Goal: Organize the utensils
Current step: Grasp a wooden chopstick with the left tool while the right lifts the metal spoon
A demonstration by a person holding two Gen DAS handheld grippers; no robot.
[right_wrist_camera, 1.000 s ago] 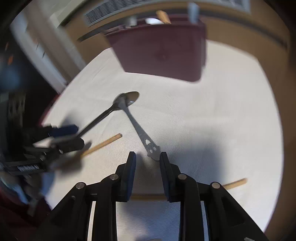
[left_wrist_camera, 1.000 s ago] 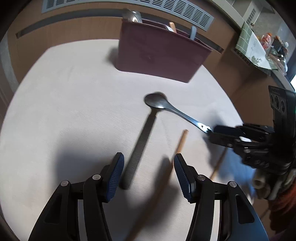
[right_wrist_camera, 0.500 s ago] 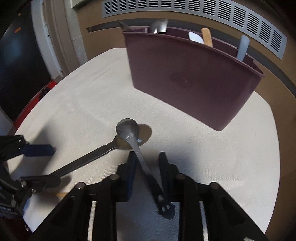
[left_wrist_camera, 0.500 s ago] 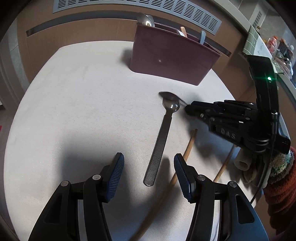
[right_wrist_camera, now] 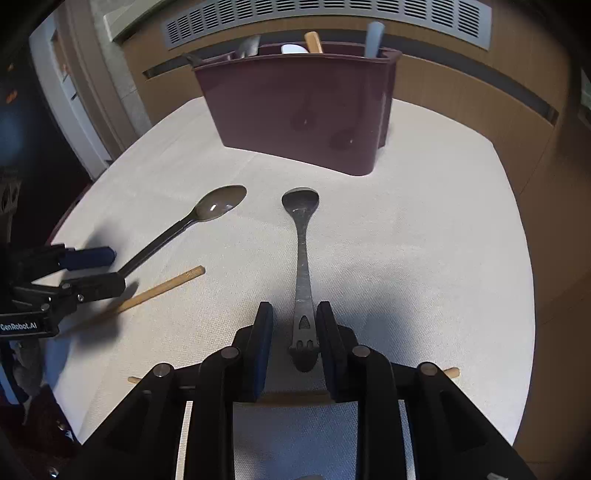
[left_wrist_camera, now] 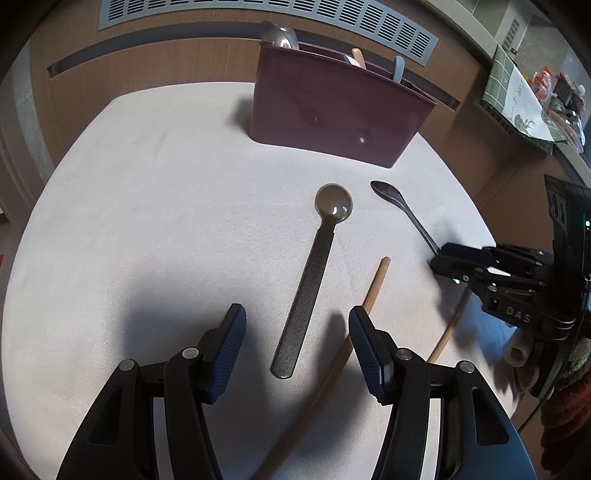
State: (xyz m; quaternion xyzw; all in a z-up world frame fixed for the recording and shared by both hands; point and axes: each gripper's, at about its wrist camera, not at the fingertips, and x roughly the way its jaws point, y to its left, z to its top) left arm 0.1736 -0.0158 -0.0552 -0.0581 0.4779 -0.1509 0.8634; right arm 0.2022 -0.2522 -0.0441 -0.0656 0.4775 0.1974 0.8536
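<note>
The left gripper hangs wide open and empty over the flat spoon on the table, a chopstick beside it, while the right gripper, jaws narrowly parted, brackets the steel spoon, before the caddy.

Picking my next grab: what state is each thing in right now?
flat spoon: lying on the cloth, bowl up, ungripped
slim spoon: bowl pointing at the holder
chopsticks: two, lying loose on the cloth
holder: upright, utensils standing inside
left tongs: open, over the flat spoon's handle
right tongs: astride the slim spoon's handle end, grip unclear
</note>
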